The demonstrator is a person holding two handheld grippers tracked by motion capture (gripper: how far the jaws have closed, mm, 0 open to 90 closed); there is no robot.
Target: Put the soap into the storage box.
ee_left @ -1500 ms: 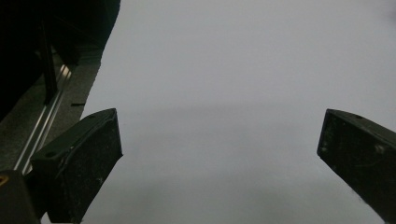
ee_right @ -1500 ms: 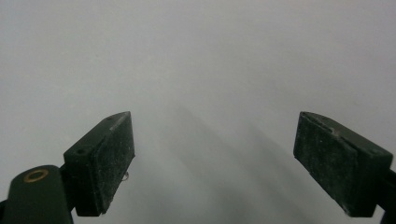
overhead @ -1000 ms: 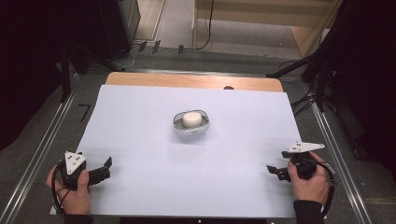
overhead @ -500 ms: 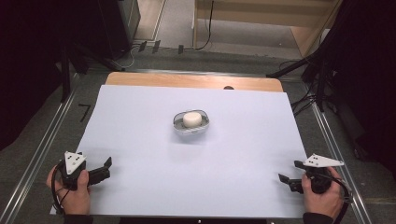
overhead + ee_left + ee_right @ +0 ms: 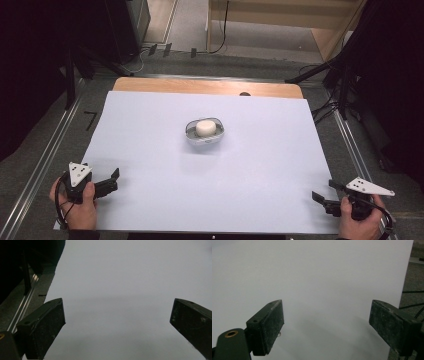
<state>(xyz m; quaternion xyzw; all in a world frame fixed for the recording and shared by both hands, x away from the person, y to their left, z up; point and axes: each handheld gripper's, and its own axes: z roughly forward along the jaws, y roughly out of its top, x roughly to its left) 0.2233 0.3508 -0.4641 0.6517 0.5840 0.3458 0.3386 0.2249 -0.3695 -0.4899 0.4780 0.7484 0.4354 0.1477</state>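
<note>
Left hand (image 5: 75, 207): comes in at the near left corner of the table, fist wrapped round the grip, knuckles just off the edge of the white sheet.
Left gripper (image 5: 114, 180): lies low and roughly level, aimed right and a little away from the person; its grey three-cornered plate faces up. Jaws stand wide apart with bare sheet between them, as the left gripper view (image 5: 117, 322) makes plain; nothing is held.
Right hand (image 5: 359, 225): enters at the near right corner, partly cut by the picture's lower edge, closed round the grip.
Right gripper (image 5: 322, 195): points left across the near edge of the sheet, plate on top and tilted slightly. In the right gripper view (image 5: 325, 320) the jaws are spread wide over plain white sheet, holding nothing; the sheet's right edge and grey floor lie beyond the right-hand jaw.
White sheet (image 5: 150, 150): covers nearly the whole tabletop, flat and unmarked.
Dish (image 5: 189, 131): small, oval, clear or pale with a darker rim, standing about mid-sheet, well apart from both grippers and roughly between them.
Soap bar (image 5: 205, 127): a round, cream-white lump sitting inside the dish, filling most of it; finer detail is too small to tell.
Wooden tabletop (image 5: 200, 86): a bare strip beyond the sheet's far edge.
</note>
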